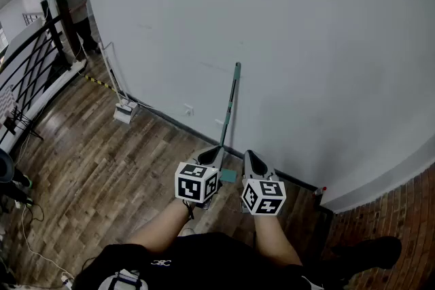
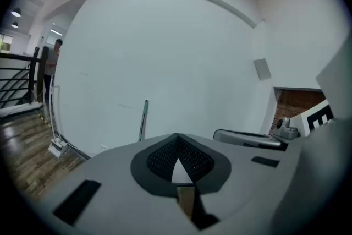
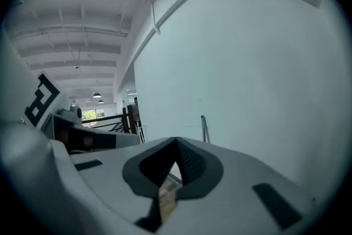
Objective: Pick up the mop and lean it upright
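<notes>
Wood-plank flooring (image 1: 102, 173), dark and streaked, runs up to a plain white wall (image 1: 306, 44) with a black skirting strip (image 1: 170, 120) at its foot. We see the slim grey-poled mop with a teal grip (image 1: 233, 112) at 12 o'clock from us. It leans upright on that wall, with its teal head low between our two tools. Our left tool (image 1: 212, 154) has its jaws pressed together with nothing between them. Our right tool (image 1: 253, 159) is likewise closed and empty, so neither holds the mop. At 10 o'clock a white flat mop (image 1: 122, 109) rests on the same wall. At 11 o'clock stand a black railing (image 1: 27, 58) and a person (image 1: 78, 10). Red brick paving (image 1: 401, 214) lies at 4 o'clock.
</notes>
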The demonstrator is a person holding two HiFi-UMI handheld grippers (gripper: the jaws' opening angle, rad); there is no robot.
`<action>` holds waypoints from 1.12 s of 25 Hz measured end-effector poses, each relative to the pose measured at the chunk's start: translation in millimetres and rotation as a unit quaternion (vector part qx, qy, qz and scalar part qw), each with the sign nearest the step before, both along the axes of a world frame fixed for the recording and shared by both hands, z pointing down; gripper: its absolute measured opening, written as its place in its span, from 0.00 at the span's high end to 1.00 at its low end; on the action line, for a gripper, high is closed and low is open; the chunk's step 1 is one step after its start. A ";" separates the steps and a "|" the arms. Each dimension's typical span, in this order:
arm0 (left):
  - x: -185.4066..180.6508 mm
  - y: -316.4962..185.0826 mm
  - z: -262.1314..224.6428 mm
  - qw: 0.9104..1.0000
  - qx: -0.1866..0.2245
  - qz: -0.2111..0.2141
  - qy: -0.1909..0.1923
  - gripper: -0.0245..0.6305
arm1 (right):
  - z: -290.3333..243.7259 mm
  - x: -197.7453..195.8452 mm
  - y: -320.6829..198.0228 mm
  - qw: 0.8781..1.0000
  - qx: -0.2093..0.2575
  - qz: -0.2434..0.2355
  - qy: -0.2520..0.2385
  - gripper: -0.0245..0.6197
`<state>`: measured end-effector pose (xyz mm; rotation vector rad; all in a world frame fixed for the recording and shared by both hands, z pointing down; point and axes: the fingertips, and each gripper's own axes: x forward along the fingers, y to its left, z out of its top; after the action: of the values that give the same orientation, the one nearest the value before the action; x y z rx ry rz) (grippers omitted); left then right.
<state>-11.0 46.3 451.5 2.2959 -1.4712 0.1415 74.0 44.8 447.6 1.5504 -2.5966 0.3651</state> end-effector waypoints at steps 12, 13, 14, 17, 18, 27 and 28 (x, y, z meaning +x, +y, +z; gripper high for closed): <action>-32.2 -9.1 14.8 1.000 -0.014 -0.013 0.010 0.97 | 8.5 -34.3 -13.4 1.000 -0.008 -0.014 0.008 0.94; -36.6 -10.2 15.4 1.000 -0.015 -0.013 0.011 0.97 | 9.0 -38.9 -14.8 1.000 -0.008 -0.015 0.010 0.94; -41.2 -11.7 15.9 1.000 -0.015 -0.013 0.013 0.97 | 9.6 -43.6 -16.4 1.000 -0.009 -0.016 0.011 0.94; -55.5 -16.1 18.1 1.000 -0.015 -0.012 0.018 0.97 | 11.9 -57.5 -20.8 1.000 -0.011 -0.013 0.015 0.94; -60.8 -17.8 18.9 1.000 -0.016 -0.011 0.019 0.97 | 12.9 -62.2 -22.4 1.000 -0.012 -0.010 0.018 0.94; -112.5 -35.6 33.2 0.999 -0.028 0.010 0.023 0.97 | 28.8 -105.0 -35.7 0.999 -0.021 0.022 0.024 0.94; -116.5 -38.3 36.1 0.999 -0.032 0.011 0.024 0.97 | 33.4 -108.2 -38.1 0.999 -0.026 0.023 0.026 0.94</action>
<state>-127.5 8.1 487.5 2.2494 -1.3988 0.1368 -34.2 6.7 481.1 1.5837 -2.4953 0.3878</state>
